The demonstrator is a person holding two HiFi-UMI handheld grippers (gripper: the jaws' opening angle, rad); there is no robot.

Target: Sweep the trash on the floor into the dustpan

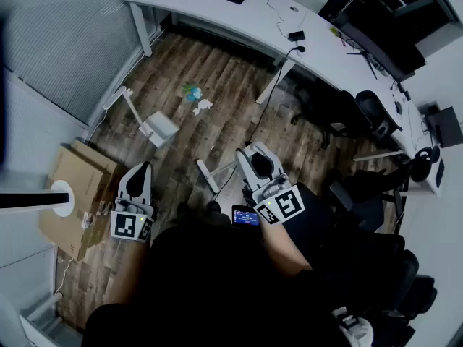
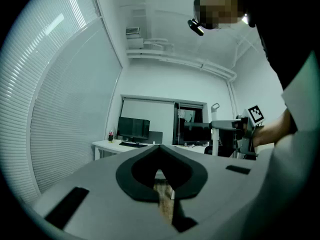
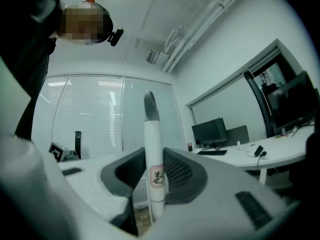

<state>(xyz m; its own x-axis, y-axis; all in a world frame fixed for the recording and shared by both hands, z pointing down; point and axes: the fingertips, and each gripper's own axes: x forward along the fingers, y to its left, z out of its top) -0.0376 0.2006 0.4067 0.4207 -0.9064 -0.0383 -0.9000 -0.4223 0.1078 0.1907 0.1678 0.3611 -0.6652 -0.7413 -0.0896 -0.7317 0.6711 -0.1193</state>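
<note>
Right hand-held gripper (image 3: 152, 170): clenched on the broom handle (image 3: 152, 149), with both pads pressed against the white pole.
Left hand-held gripper (image 2: 161, 172): closed on nothing and held out level, well apart from the dustpan (image 1: 160, 129).
Trash (image 1: 195, 100): a small cluster of blue-green and white crumpled bits on the wooden floor (image 1: 217, 71). It lies between the dustpan and the leg of the white tabletop (image 1: 217, 9).
Dustpan: it stands on the floor to the left of the trash in the head view, with nothing holding it.
Risk, dustpan: with no hand steadying it, a sweep toward it would probably shove or tip it instead of loading it.
Risk, trash: the bits look light, so a quick stroke could scatter them under the tabletop or against the dark cable (image 1: 269, 96) hanging close by.
Risk, grip: the round pole is held at a single place, so it may twist between the pads once the broom head (image 1: 208, 176) drags.
Broom axis: the pole stands upright and crosses the jaws, with its dark-capped end on top.
Broom head: it sits low, just in front of the person, lying diagonally in the head view. The trash is beyond it, toward the tabletop.
Dustpan handle: long, leaning up and away to the upper left in the head view. I cannot tell which way the mouth faces.
</note>
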